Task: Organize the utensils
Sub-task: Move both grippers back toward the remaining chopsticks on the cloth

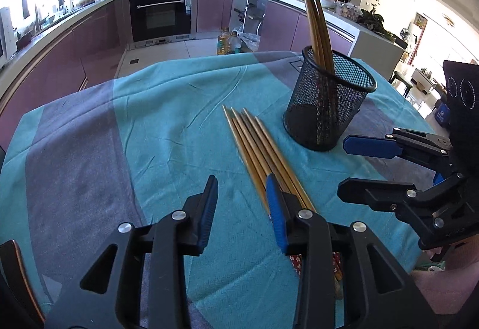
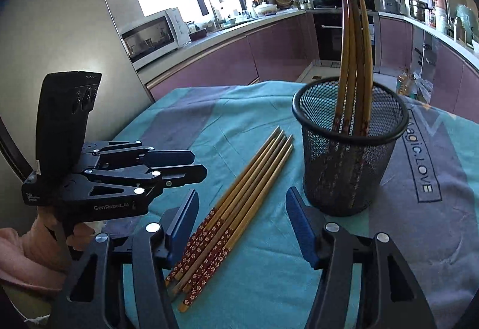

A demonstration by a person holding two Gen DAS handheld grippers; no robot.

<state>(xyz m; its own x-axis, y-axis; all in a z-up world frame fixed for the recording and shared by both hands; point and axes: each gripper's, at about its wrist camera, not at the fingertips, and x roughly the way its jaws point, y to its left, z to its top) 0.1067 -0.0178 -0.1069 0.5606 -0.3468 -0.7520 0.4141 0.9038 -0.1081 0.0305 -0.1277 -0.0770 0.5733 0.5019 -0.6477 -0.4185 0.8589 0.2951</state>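
Kitchen cabinets and an oven ring a table under a teal and grey cloth (image 1: pixel 167 131). At frame centre a bundle of loose chopsticks (image 2: pixel 239 203) lies flat on the cloth, just left of a black mesh holder (image 2: pixel 350 155) where more chopsticks (image 2: pixel 353 59) stand leaning. Right gripper (image 2: pixel 242 227) is released, its fingers straddling the bundle's patterned ends. Left gripper (image 1: pixel 242 209) is parted and empty, one finger over the bundle.

Black left gripper (image 2: pixel 199 164), blue pads, silver screws, pink sleeve (image 2: pixel 18 266)
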